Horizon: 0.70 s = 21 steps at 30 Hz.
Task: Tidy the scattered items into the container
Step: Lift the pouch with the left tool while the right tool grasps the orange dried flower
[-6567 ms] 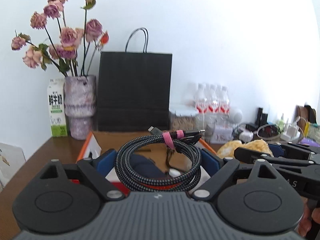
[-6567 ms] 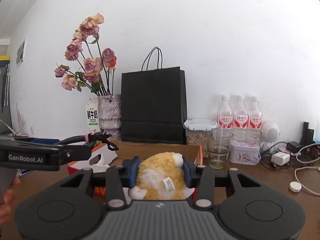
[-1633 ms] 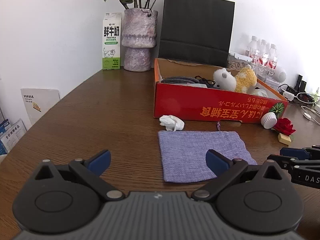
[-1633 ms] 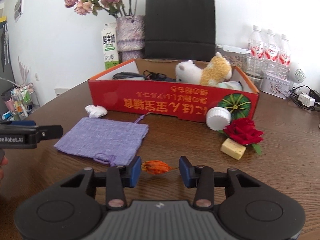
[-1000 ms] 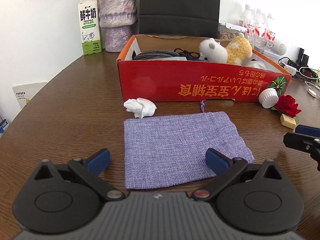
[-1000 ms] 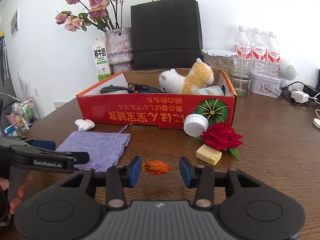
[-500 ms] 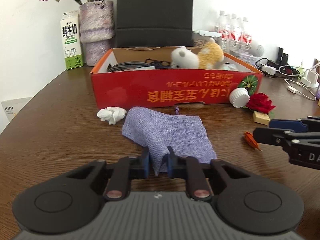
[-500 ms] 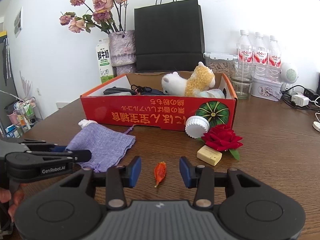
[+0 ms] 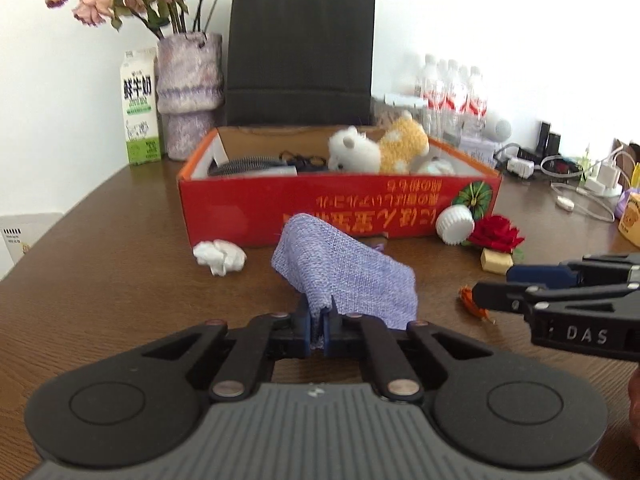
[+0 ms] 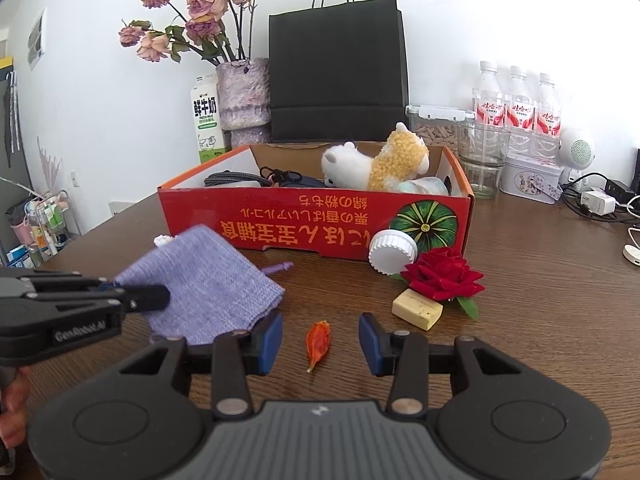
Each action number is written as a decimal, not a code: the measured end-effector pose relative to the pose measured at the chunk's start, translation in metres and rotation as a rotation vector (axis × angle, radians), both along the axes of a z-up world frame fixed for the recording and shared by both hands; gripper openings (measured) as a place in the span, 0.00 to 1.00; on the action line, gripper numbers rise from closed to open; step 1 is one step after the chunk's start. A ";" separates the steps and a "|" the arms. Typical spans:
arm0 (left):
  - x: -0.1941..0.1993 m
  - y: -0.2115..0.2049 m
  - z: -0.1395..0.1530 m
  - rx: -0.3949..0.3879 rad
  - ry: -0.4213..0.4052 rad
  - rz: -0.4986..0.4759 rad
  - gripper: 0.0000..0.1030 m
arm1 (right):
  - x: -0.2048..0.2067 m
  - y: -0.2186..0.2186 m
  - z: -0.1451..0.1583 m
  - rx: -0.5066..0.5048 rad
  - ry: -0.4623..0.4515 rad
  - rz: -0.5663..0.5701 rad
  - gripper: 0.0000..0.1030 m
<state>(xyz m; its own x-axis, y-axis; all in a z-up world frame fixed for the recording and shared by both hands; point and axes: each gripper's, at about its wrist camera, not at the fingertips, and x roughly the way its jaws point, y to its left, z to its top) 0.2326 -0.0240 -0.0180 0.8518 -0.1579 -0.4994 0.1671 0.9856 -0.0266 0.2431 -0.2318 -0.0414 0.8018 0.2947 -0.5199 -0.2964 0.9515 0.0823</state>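
My left gripper (image 9: pixel 319 330) is shut on the near edge of a purple cloth pouch (image 9: pixel 340 276) and holds it lifted off the table in front of the red cardboard box (image 9: pixel 248 208). The pouch also shows in the right wrist view (image 10: pixel 204 284), with the left gripper (image 10: pixel 132 300) beside it. The box (image 10: pixel 280 220) holds a plush toy (image 10: pixel 376 168) and a coiled cable (image 10: pixel 232 178). My right gripper (image 10: pixel 320 344) is open, with a small orange petal (image 10: pixel 318 342) on the table between its fingers. It also shows in the left wrist view (image 9: pixel 492 284).
A crumpled white tissue (image 9: pixel 220 256), a white cap (image 10: pixel 394 256), a red rose (image 10: pixel 442 274) and a yellowish block (image 10: pixel 418 309) lie by the box. A black paper bag (image 10: pixel 338 76), vase (image 10: pixel 242 100), milk carton (image 10: pixel 206 120), bottles (image 10: pixel 516 108) and chargers (image 10: pixel 596 202) stand behind.
My left gripper has closed on the pouch and raised it, bunching it toward the box. My right gripper has let go of the orange petal, which now lies on the table.
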 end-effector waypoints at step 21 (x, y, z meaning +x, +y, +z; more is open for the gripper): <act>0.006 0.005 0.115 -0.129 -0.342 -0.035 0.06 | 0.013 -0.005 0.095 0.022 -0.264 -0.012 0.40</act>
